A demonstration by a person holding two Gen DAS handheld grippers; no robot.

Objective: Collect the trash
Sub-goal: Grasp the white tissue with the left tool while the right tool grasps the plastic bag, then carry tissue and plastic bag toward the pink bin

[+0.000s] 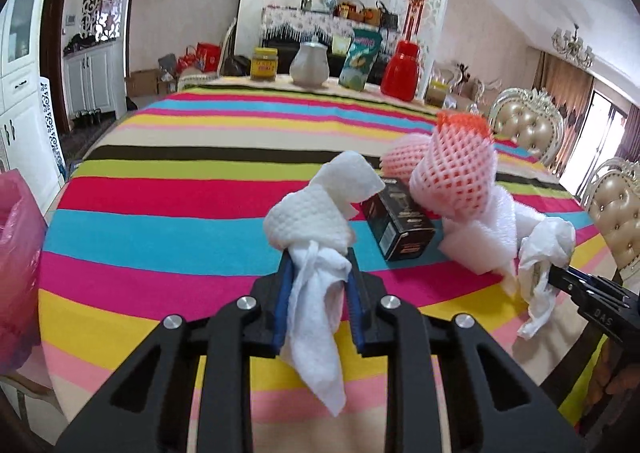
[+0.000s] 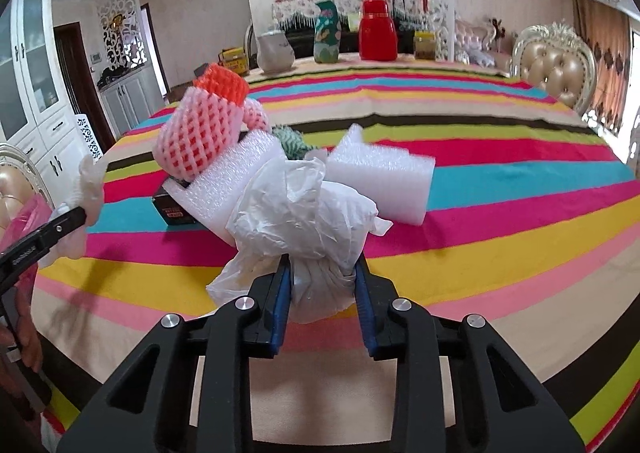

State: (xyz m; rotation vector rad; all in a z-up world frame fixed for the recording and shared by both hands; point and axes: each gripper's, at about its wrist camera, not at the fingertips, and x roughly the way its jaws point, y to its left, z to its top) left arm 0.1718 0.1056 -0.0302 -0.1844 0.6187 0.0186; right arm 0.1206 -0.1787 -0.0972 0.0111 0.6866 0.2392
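Left gripper (image 1: pixel 320 265): blue-padded jaws clenched on a crumpled white paper towel (image 1: pixel 316 237), its bulk bunched ahead of the fingertips, a loose tail hanging down between the arms, held clear above the table (image 1: pixel 180 189)

Right gripper (image 2: pixel 322 273): jaws clamped on a wad of crumpled white plastic film (image 2: pixel 304 213), which bulges above and below the pads; in the left wrist view this gripper enters from the right edge with the film dangling from its tip

Table: covered with a cloth in bright horizontal stripes of pink, yellow, cyan, red, green and black

Remaining trash, grouped near the middle of the table:
- pink foam fruit net (image 2: pixel 196 137) with an orange end, resting on top of the pile
- second pink net (image 1: pixel 400 159), partly hidden behind the first
- white foam sheet (image 2: pixel 228 181), folded, lying beneath the net
- white foam block (image 2: pixel 384 181), just right of the held film
- black carton box (image 1: pixel 400 219), on its side, touching the foam sheet
- green net (image 2: pixel 294 141), mostly hidden behind the foam

Pink plastic bag (image 1: pixel 18 253): at the left edge of the table, partly out of view

Far edge of table, in a row: yellow-lidded jar (image 1: pixel 264 65), white ceramic pot (image 1: pixel 310 63), green snack bag (image 1: pixel 360 59), red flask (image 1: pixel 402 71)

Padded gold chairs (image 1: pixel 528 127): along the right side of the table
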